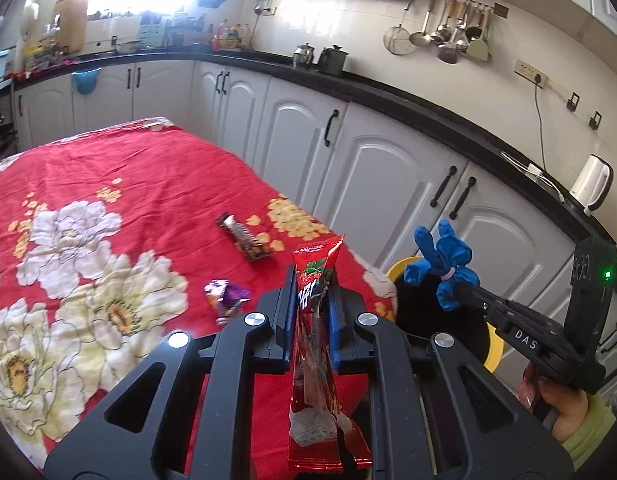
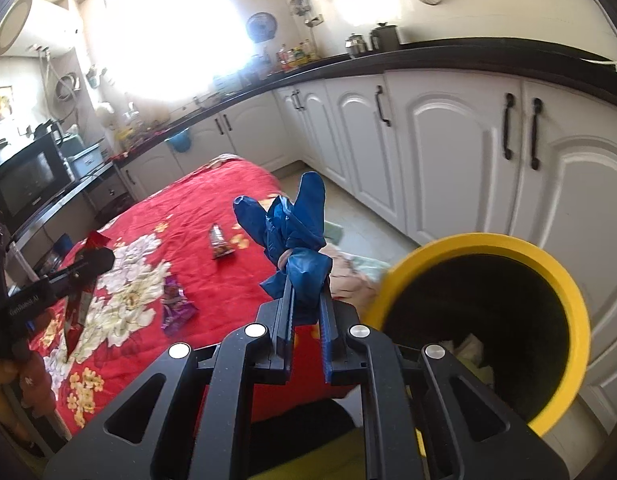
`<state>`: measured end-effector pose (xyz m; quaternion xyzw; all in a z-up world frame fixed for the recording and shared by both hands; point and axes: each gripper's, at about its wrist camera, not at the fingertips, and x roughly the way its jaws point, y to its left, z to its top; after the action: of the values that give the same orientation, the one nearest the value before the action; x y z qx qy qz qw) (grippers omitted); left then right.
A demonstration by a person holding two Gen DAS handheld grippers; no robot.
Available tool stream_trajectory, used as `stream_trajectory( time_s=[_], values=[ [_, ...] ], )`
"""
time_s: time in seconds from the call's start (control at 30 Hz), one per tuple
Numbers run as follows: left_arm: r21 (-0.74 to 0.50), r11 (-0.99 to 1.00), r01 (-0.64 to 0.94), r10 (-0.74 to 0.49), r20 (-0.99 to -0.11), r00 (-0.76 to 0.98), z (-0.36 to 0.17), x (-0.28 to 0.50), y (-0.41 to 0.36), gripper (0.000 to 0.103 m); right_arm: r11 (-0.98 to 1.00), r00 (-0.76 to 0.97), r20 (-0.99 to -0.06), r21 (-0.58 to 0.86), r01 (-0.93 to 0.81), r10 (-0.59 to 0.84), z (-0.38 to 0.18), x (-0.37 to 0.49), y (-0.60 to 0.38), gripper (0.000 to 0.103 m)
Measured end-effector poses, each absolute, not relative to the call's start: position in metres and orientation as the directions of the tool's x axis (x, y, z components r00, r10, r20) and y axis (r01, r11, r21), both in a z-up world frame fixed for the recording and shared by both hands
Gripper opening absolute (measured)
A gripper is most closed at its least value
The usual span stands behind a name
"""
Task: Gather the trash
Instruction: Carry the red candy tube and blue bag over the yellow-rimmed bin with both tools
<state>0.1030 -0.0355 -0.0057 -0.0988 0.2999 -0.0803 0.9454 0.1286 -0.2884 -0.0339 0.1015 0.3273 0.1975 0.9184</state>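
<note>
Trash is partly gathered. The left gripper sits at lower centre of its own view with jaws closed tight on a red snack wrapper, which stands up between the fingers and trails down toward the bottom edge. The right gripper, low in the middle of its view, is clamped just as narrowly on a knotted blue plastic glove, whose loose fingers stick upward. In the left view that same glove hangs at centre right, over the dark mouth of the yellow-rimmed trash bin.

The bin fills the lower right of the right view, beside the worktop's edge, with some pale scraps already lying at its bottom, so I judge that earlier items are in. Neither held item has been dropped yet; the glove looks closest to release, the wrapper is near but above the cloth edge.

Still lying on the red floral tablecloth are two pieces: a dark brown candy bar wrapper near the centre, and a crumpled purple wrapper just left of the left gripper. Both remain to be picked up.
</note>
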Motion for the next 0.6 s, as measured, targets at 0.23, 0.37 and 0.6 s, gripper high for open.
stream_trajectory(
  time_s=[0.23, 0.37, 0.6],
  values=[
    [-0.227, 0.963, 0.144, -0.248, -0.545, 0.801, -0.002, 0.109, -0.064, 0.008, 0.921, 0.728, -0.572, 0.316, -0.229, 0.378, -0.042, 0.122, -0.323, 0.01],
    [-0.223, 0.96, 0.17, -0.267, -0.544, 0.796, -0.002, 0.112, -0.08, 0.008, 0.928, 0.735, -0.579, 0.318, -0.195, 0.353, -0.048, 0.12, -0.339, 0.01],
    [-0.216, 0.952, 0.218, -0.302, -0.545, 0.782, -0.004, 0.12, -0.107, 0.008, 0.934, 0.741, -0.586, 0.322, -0.157, 0.327, -0.054, 0.116, -0.358, 0.01]
  ],
)
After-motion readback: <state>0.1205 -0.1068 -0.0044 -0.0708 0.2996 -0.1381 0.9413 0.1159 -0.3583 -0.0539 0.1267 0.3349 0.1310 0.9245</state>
